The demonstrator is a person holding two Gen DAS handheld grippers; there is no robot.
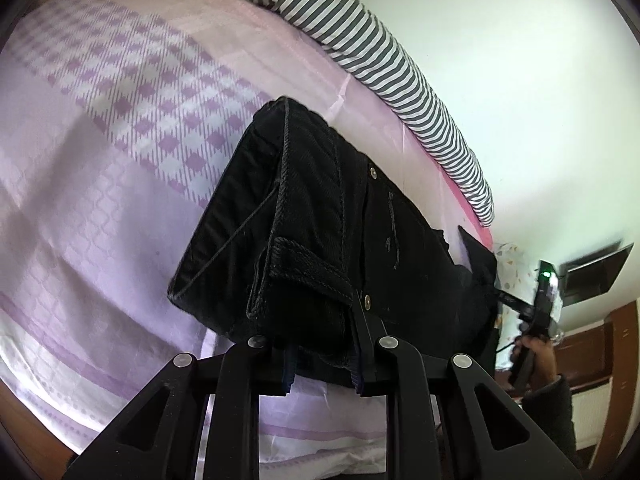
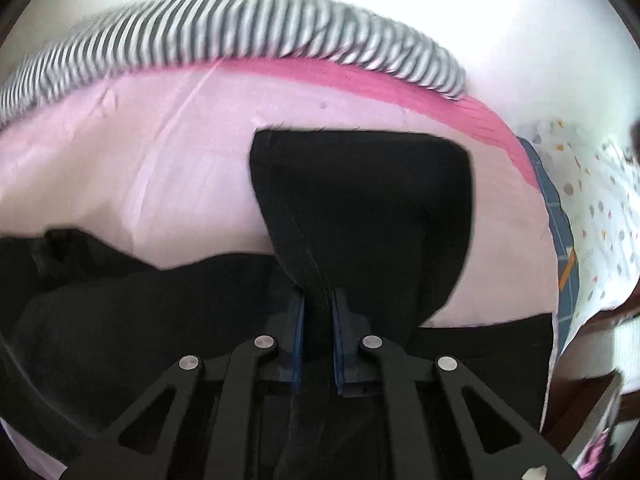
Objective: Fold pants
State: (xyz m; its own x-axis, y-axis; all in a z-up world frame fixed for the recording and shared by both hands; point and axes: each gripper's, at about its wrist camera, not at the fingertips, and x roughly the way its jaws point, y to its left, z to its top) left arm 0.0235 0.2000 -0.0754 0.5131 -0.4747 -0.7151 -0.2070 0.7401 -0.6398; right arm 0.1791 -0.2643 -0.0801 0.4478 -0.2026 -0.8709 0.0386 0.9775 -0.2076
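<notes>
Two hand-held grippers clamp a pair of black pants (image 1: 320, 216) above a bed spread with a pink and lilac sheet (image 1: 100, 160).

The left gripper (image 1: 324, 360) is closed on the waistband end of the pants, its pads pinching the thick denim beside a belt loop and a metal rivet, with the fabric bunched and lifted off the sheet. The right gripper (image 2: 318, 320), seen in a blurred view, is closed on a narrow fold of the leg, whose hem end (image 2: 360, 184) stretches ahead of the fingers over the pink sheet while more black cloth lies low at the left. A grey-and-white striped duvet (image 1: 360, 40) runs along the far edge of the bed, against a pale wall. At the right edge of the left view a person's hand (image 1: 536, 356) grasps the other gripper's handle.
</notes>
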